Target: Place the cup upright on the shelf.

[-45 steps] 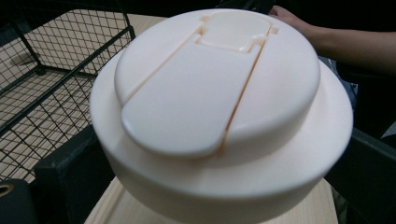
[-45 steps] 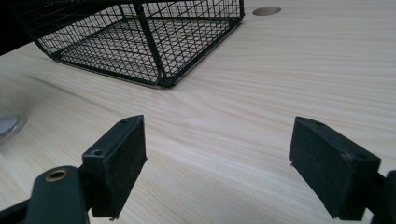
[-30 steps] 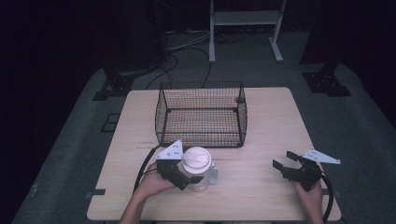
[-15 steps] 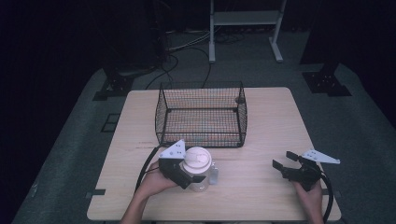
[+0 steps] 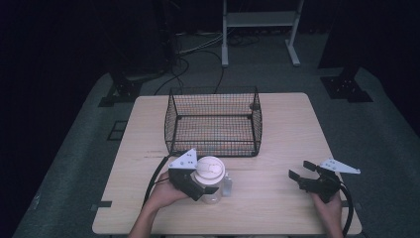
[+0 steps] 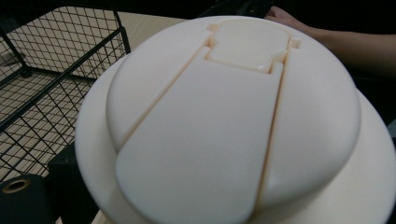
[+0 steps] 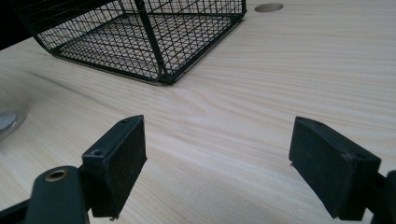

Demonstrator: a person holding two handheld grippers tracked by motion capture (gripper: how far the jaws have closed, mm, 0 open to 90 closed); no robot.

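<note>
While the left gripper (image 5: 200,182) clamps the clear jar with a cream lid (image 5: 210,171) near the table's (image 5: 277,203) front edge, just before the wire basket (image 5: 214,120) | lid (image 6: 233,126) close under its camera | right gripper (image 5: 303,175) low over bare wood, well apart, jaws wide, holding nothing.

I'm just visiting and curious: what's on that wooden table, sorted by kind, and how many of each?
Black wire basket: 1
Clear jar with cream lid, in the left hand-held gripper: 1
Small clear item beside the jar, too small to identify: 1
Hand-held grippers, counting the right hand-held gripper with jaws apart: 2
Total: 5
</note>
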